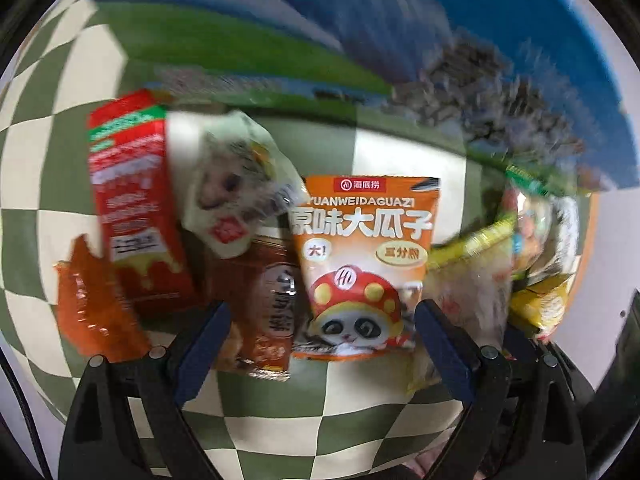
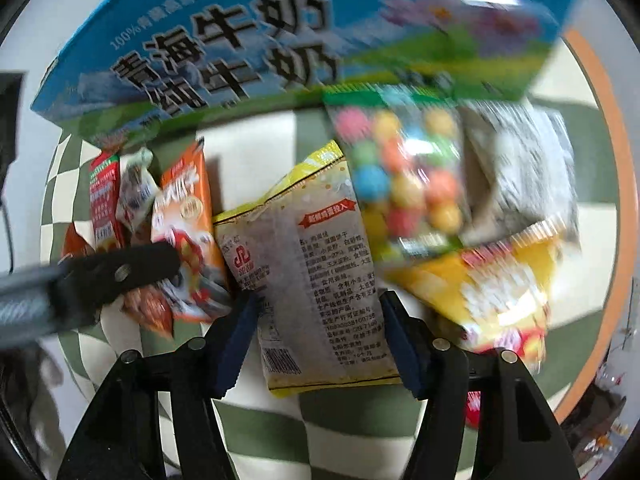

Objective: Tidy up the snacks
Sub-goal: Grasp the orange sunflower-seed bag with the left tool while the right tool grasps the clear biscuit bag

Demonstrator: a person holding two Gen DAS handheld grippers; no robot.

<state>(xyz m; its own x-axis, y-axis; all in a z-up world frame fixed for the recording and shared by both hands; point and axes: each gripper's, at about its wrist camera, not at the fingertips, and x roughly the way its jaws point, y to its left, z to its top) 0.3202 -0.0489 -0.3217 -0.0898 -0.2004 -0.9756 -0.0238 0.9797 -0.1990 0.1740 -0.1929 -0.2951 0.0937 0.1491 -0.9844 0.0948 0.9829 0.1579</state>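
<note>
Snack packets lie in a row on a green and white checked cloth (image 1: 320,420). My left gripper (image 1: 322,320) is open and points down. Between its fingers lie an orange sunflower-seed packet (image 1: 364,264) and a brown packet (image 1: 264,300). In the right wrist view my right gripper (image 2: 320,312) straddles a grey packet with yellow edges (image 2: 320,272). Its blue pads (image 2: 240,320) stand right at the packet's two sides, and the packet lies flat and uncrumpled. The left gripper's black finger (image 2: 120,272) reaches in from the left over the orange packet (image 2: 188,240).
A large blue milk carton box (image 2: 280,40) stands behind the row. A red box (image 1: 128,208), a white packet (image 1: 236,192) and an orange pouch (image 1: 92,308) lie at the left. At the right are a bag of coloured balls (image 2: 400,168), a grey-white packet (image 2: 528,168) and a yellow packet (image 2: 500,292). The table rim (image 2: 616,200) is orange.
</note>
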